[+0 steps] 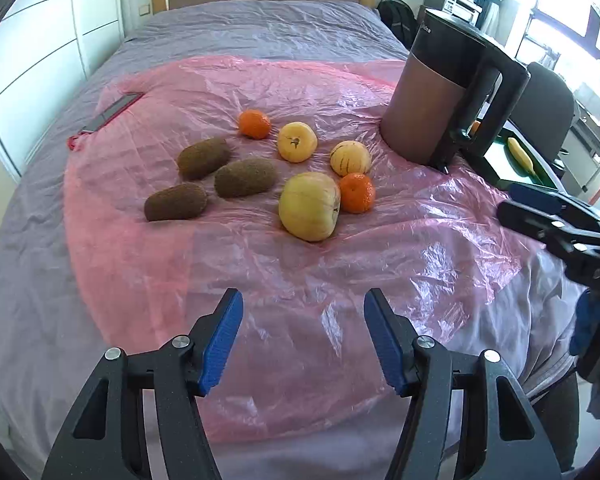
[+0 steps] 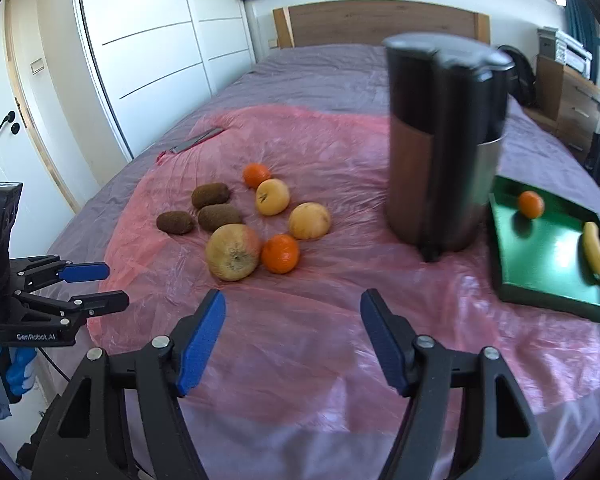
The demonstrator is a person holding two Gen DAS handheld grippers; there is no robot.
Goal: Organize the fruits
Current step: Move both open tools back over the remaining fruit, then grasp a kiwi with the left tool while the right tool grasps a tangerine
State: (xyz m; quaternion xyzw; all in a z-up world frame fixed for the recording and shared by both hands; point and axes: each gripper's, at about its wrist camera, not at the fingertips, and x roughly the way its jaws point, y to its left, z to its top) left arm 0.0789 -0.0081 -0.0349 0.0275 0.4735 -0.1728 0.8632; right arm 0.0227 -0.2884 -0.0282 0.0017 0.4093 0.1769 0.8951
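Note:
Fruit lies on a pink plastic sheet (image 1: 260, 280) on the bed: three brown kiwis (image 1: 244, 177), two oranges (image 1: 356, 192) (image 1: 254, 123), a large yellow apple (image 1: 310, 206) and two smaller yellow fruits (image 1: 297, 141) (image 1: 350, 157). A green tray (image 2: 548, 256) at the right holds an orange (image 2: 531, 204) and a banana (image 2: 595, 251). My left gripper (image 1: 303, 340) is open and empty, short of the fruit. My right gripper (image 2: 292, 340) is open and empty, near the apple (image 2: 233, 252). Each gripper shows in the other's view (image 2: 92, 286) (image 1: 540, 208).
A tall brown and black kettle (image 1: 444, 92) stands between the fruit and the tray. A phone (image 1: 112, 112) lies at the sheet's far left corner. White wardrobe doors (image 2: 140, 60) stand left of the bed, a desk and chair (image 1: 548, 104) right.

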